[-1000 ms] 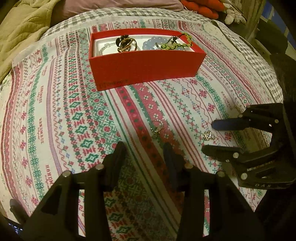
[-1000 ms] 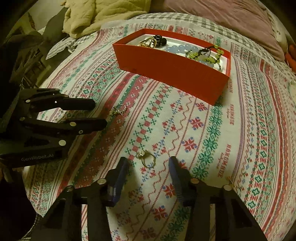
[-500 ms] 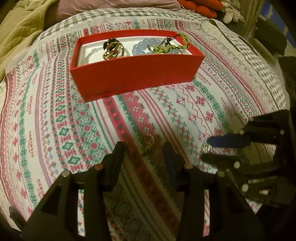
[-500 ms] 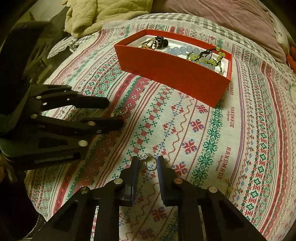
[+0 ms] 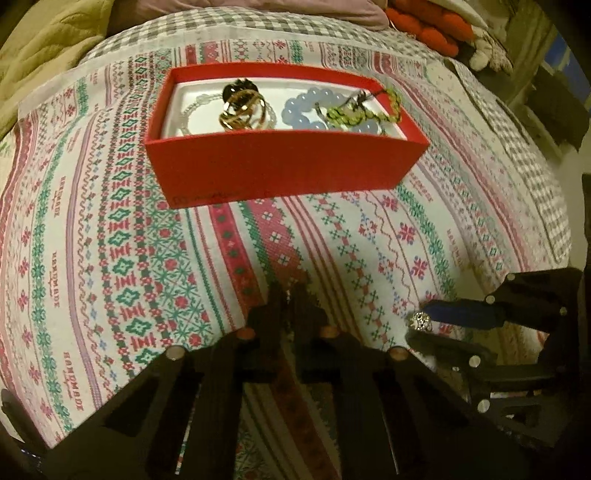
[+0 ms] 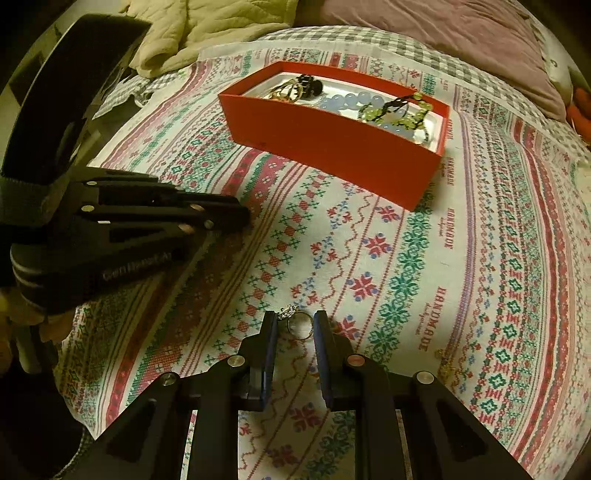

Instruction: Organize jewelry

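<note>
A red box (image 5: 288,173) (image 6: 332,140) on the patterned cloth holds a gold ring (image 5: 242,110), a blue bead bracelet (image 5: 306,107) and a green bead bracelet (image 5: 351,114). Near the cloth's front, my left gripper (image 5: 290,295) (image 6: 243,219) has its jaws closing to a sliver on a small ring. Only a glint of that ring shows between the tips. To its right, my right gripper (image 6: 295,319) (image 5: 417,325) is shut on a gold ring with a stone cluster (image 6: 301,325) (image 5: 419,321), which rests low on the cloth.
A small gold piece (image 6: 447,365) lies on the cloth right of my right gripper. A beige blanket (image 6: 207,29) and a pink pillow (image 6: 443,40) lie behind the box. The cloth drops away at the right edge (image 5: 546,206).
My left gripper slid forward over the small ring and shut on it. My right gripper narrowed from wide open onto the stone ring, then held still.
</note>
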{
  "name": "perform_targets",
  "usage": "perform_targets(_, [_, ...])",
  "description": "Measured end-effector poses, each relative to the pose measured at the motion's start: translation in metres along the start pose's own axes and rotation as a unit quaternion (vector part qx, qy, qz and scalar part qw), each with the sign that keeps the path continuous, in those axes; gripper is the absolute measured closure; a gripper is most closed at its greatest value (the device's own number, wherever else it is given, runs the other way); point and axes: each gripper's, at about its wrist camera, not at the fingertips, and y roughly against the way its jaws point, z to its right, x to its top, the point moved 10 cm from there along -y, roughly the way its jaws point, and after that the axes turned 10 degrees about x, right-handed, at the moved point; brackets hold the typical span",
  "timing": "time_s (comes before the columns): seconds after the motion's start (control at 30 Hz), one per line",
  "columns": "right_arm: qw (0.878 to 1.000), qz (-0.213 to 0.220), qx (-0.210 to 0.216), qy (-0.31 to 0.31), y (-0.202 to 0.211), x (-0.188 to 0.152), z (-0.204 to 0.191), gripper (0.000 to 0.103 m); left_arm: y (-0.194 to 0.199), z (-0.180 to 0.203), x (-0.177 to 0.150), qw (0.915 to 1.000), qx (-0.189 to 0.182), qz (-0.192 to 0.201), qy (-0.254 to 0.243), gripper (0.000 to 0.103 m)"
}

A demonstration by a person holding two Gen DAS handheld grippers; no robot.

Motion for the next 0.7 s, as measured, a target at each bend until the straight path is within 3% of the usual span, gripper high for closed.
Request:
perform_targets(0.37, [0.999,0.024,-0.005,-0.022,0.025,0.009,0.015,0.083,0.032,-0.019,0.010,0.9988,-0.008,0.035,0.031,0.099])
perform_targets(0.53, [0.999,0.027,-0.006,-0.025,0.029,0.010,0.016,0.083,0.034,-0.032,-0.001,0.9988,-0.001,0.034,0.034,0.100])
perform_targets(0.7, [0.999,0.024,-0.007,-0.029,0.028,0.011,0.015,0.083,0.030,-0.020,-0.012,0.9997,-0.012,0.019,0.009,0.099])
